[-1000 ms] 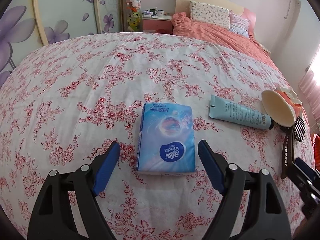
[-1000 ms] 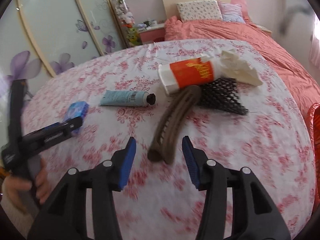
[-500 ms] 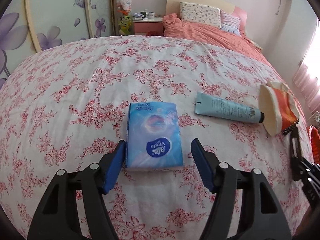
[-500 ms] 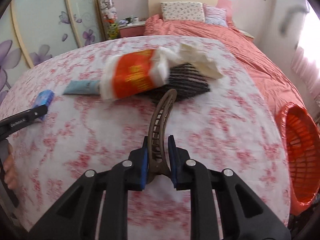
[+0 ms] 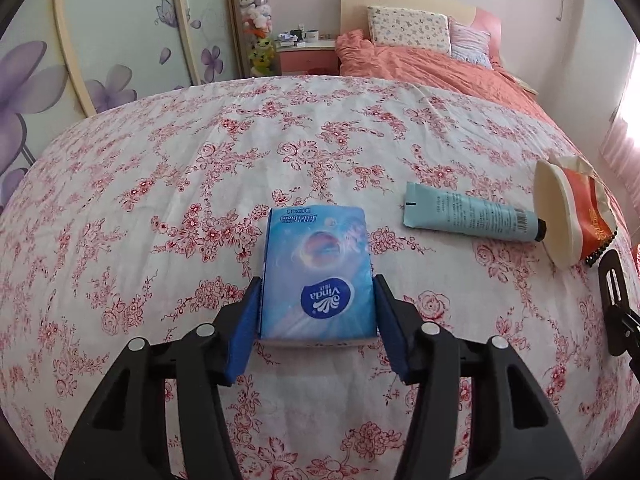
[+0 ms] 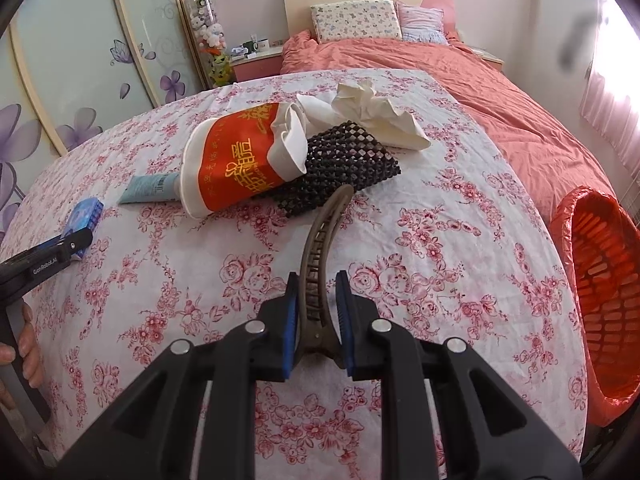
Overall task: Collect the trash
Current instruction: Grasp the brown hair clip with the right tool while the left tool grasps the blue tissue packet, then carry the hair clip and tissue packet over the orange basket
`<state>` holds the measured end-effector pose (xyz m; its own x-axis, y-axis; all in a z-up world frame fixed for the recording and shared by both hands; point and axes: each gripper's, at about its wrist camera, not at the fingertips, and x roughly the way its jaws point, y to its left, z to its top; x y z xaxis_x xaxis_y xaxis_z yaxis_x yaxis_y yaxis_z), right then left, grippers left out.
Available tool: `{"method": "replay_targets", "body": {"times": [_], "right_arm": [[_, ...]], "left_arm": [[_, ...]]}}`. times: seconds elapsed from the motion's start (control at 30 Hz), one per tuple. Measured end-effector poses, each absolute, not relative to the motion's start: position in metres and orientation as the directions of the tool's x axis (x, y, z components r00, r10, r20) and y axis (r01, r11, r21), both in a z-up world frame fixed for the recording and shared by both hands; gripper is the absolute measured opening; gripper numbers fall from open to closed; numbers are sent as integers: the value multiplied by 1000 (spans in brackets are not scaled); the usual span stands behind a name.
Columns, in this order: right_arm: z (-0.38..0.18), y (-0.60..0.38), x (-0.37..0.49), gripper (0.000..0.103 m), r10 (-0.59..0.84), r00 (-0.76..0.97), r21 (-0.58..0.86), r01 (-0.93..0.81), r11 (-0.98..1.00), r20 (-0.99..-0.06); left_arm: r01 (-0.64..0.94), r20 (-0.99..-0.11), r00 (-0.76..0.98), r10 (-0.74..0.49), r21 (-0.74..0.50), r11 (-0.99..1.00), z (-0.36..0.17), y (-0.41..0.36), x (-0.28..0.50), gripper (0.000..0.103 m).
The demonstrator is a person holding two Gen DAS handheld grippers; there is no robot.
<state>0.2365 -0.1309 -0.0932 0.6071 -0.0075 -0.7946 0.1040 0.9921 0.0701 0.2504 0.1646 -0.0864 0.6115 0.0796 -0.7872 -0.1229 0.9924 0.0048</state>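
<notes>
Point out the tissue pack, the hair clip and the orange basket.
tissue pack (image 5: 318,268), left wrist view, middle of top face
hair clip (image 6: 320,248), right wrist view, curved spine
orange basket (image 6: 600,280), right wrist view, inner wall

1. Ahead of my left gripper (image 5: 316,312), beyond the tissue pack (image 5: 318,270), I see open bedspread (image 5: 200,152).
2. To its right, a tube (image 5: 472,218) and a paper cup (image 5: 560,216) block passage.
3. Ahead of my right gripper (image 6: 316,308), the cup, a black mat (image 6: 340,164) and crumpled tissue (image 6: 372,110) crowd the way.
4. Bare cloth lies between me and the orange basket (image 6: 600,280).

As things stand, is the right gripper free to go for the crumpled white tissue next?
Probably not yet. The right gripper is shut on the brown hair clip, and the crumpled white tissue lies beyond the black mesh pad; the clip must go first.
</notes>
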Motion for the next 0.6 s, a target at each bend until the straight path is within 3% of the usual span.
{"method": "replay_targets", "body": {"times": [0.6], "right_arm": [[-58,-140,209,18,27,675,109,80,991,-737]], "left_arm": [[-72,-742,670,25,-31,997,-51,145,233,52]]}}
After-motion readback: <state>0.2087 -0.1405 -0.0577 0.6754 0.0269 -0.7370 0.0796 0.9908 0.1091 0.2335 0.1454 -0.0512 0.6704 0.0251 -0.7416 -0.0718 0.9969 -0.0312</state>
